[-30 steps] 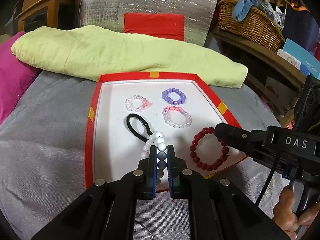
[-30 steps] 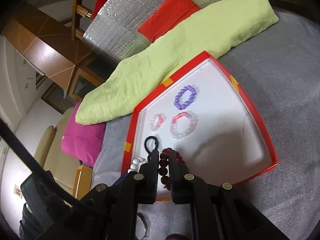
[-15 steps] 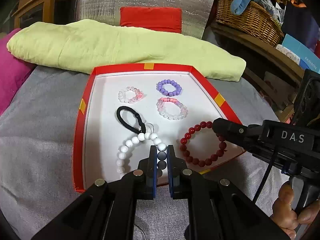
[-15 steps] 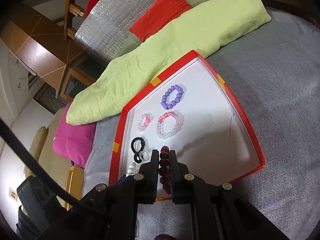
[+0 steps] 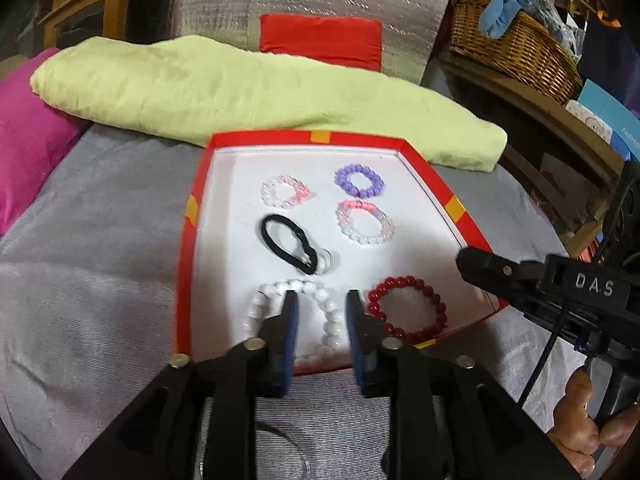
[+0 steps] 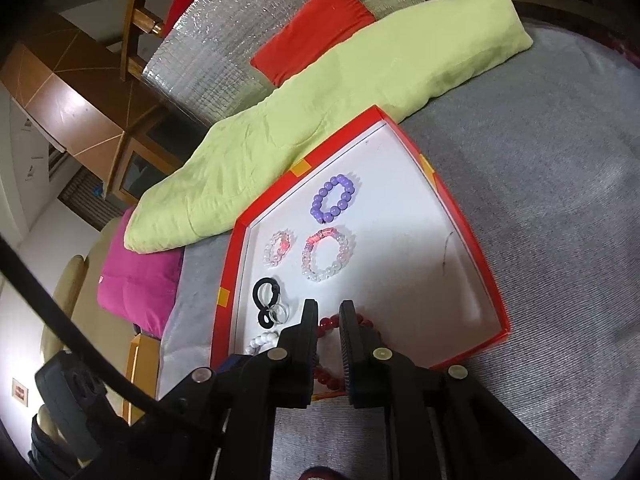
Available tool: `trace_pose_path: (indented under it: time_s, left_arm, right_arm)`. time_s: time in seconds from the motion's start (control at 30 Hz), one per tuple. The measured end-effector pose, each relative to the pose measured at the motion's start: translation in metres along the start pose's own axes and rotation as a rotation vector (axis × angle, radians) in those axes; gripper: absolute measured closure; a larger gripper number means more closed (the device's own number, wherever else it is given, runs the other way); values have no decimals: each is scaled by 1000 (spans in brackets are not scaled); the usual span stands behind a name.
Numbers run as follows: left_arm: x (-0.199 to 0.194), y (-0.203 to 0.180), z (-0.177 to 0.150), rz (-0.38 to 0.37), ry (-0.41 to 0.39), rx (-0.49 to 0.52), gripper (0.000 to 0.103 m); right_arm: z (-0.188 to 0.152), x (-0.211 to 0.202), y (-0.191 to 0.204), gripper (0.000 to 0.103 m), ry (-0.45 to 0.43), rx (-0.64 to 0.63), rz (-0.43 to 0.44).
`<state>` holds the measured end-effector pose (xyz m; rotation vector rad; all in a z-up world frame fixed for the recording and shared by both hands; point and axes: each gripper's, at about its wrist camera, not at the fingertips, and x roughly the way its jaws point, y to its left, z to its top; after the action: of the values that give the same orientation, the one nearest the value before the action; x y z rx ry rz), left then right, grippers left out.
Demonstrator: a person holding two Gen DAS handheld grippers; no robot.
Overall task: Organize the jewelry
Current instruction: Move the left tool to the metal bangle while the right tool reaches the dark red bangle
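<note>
A red-rimmed white tray [image 5: 424, 176] holds the jewelry. My left gripper [image 5: 319, 300] is open over the white bead bracelet [image 5: 256, 312], which lies flat at the tray's near edge. My right gripper [image 6: 327, 308] is open over the dark red bead bracelet [image 5: 408, 312], which lies in the tray; it also shows in the right wrist view [image 6: 326, 323]. Farther in lie a black hair tie [image 5: 286, 242], a clear ring [image 5: 326, 260], a purple bracelet [image 5: 359, 180], a small pink-clear bracelet [image 5: 285, 192] and a larger pink-clear bracelet [image 5: 364, 222].
The tray sits on a grey cloth [image 5: 100, 248]. A lime-green folded blanket [image 5: 240, 88] lies behind it, a magenta cushion [image 5: 24, 128] at the left. A wicker basket [image 5: 516, 48] on a wooden shelf stands at the right.
Both grippers have opened. The white bracelet has dropped from my left gripper into the tray; the red bracelet lies free of my right gripper's fingers.
</note>
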<state>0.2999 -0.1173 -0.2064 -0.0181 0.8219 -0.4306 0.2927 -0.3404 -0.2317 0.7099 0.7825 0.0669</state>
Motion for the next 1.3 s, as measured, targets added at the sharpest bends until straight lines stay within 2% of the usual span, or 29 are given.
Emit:
trace_pose_path:
  time_s: [0.13,0.27,0.37,0.43,0.5,0.77,1.07,1.3]
  left_arm:
    - [-12,9,1,44,-27,4,60]
    - [-27,22,0,80,-44,15,58]
    - [-42,33,-7,105,-50,33,57]
    - [-49,38,-12,112,-45,46,54]
    - [-57,43,-20,109,-32,65,52]
    - [-64,45,-51,94,52,161,52]
    - [-56,57,-65,55,143,142,52]
    - [-47,57,-64,30,165,119,60]
  right_arm:
    - [-2,-7,6,89,6,-62,-29]
    - [-9,-17,14,86,26,-144,-72]
    - [-18,-27,15,85,51,-186,-69]
    - [-24,-34,14,79,67,-209,-74]
    - [-30,-37,13,78,85,-236,-76]
    - [-58,-38,2,78,190,-316,-124]
    - [-85,-32,10,78,253,-354,-115]
    - [-97,-18,24,78,270,-421,-162]
